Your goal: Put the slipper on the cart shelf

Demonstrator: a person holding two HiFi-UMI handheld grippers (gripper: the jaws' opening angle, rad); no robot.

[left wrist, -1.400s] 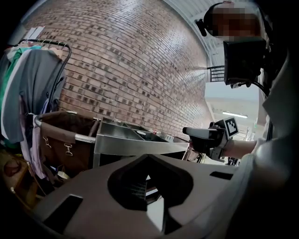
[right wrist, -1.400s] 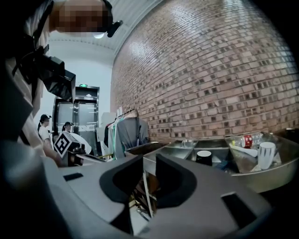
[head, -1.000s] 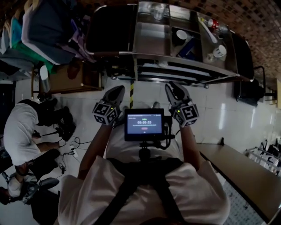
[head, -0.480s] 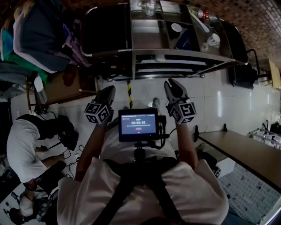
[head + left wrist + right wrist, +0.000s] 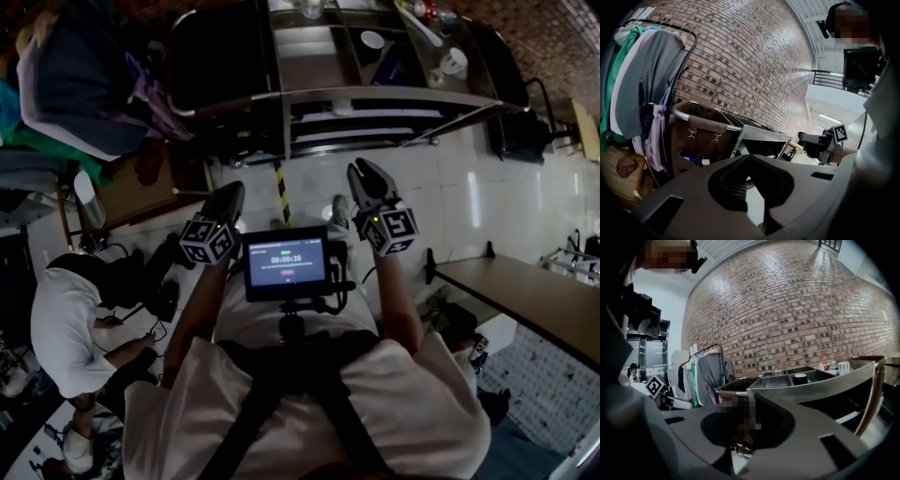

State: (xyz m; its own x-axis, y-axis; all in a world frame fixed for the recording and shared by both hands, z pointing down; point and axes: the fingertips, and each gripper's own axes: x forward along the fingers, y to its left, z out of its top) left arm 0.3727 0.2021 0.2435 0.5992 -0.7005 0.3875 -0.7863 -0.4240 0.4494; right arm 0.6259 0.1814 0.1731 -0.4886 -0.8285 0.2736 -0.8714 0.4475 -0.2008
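Observation:
The metal cart (image 5: pixel 375 98) stands ahead, at the top of the head view, with open shelves under its top tray. My left gripper (image 5: pixel 228 197) and right gripper (image 5: pixel 364 173) are held side by side in front of my chest, both pointing at the cart and well short of it. Both have their jaws together and carry nothing. A small pale thing (image 5: pixel 339 211) lies on the floor between them; I cannot tell whether it is the slipper. The left gripper (image 5: pixel 749 157) faces the cart (image 5: pixel 759 136), and so does the right gripper (image 5: pixel 752 397), with the cart (image 5: pixel 811 385) ahead of it.
A rack of hanging clothes (image 5: pixel 84 84) fills the upper left, beside a dark bag (image 5: pixel 220 56) on the cart's end. A person (image 5: pixel 66 328) crouches on the floor at left among cables. A table (image 5: pixel 525 300) runs along the right. Cups (image 5: pixel 372 39) sit on the cart top.
The whole view has shifted: the cart slid towards the top edge, and the crouching person now sits lower at left. Both grippers stay shut and side by side.

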